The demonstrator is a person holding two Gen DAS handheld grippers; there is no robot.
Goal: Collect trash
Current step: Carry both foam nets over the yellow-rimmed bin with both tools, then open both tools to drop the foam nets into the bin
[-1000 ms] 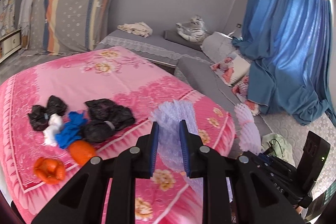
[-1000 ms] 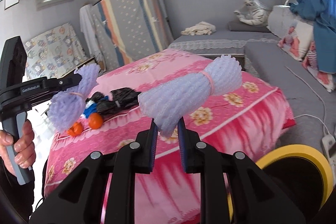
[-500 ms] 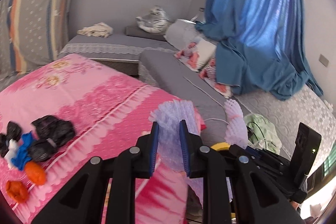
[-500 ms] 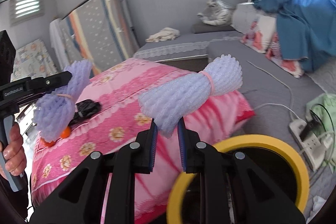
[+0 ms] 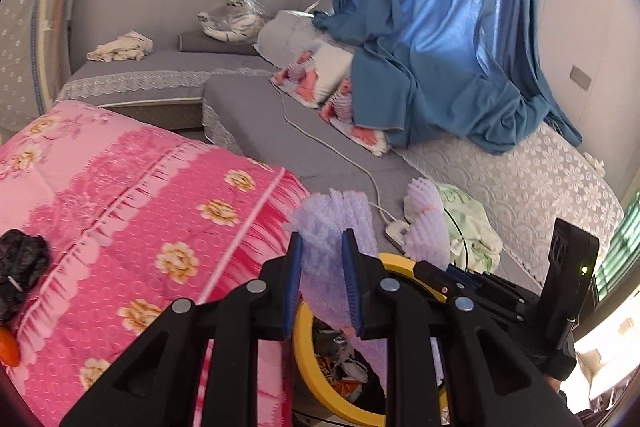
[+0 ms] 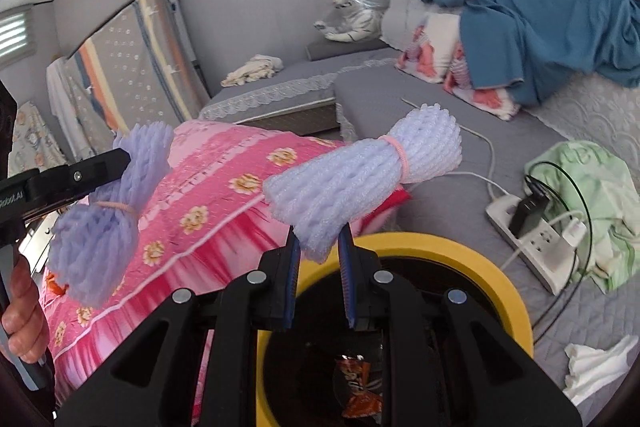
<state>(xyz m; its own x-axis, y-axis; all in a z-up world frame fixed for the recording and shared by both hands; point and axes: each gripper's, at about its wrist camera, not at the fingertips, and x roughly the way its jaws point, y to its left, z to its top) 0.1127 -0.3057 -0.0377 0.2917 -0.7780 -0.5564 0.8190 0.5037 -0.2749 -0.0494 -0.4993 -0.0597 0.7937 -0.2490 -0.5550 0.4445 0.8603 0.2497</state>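
two bundles of foam fruit netting, each tied with a thin pink band. left gripper (image 5: 322,281) clenched on the lilac foam bundle (image 5: 336,227), right gripper (image 6: 319,277) clenched on the white foam bundle (image 6: 360,179), both above the yellow rim of the trash bin (image 6: 472,267) beside the corner of the pink bed (image 5: 120,195). probably very light, soft and springy, not fragile; best pinched near the band. only partly legible writing on the left gripper's body, ending in "obot.ai".

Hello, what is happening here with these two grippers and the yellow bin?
A person is collecting trash with two handheld grippers. The left gripper is shut on a purple foam net bundle, and the right gripper is shut on a white foam net bundle. Both bundles hang above the yellow-rimmed bin, not yet dropped.
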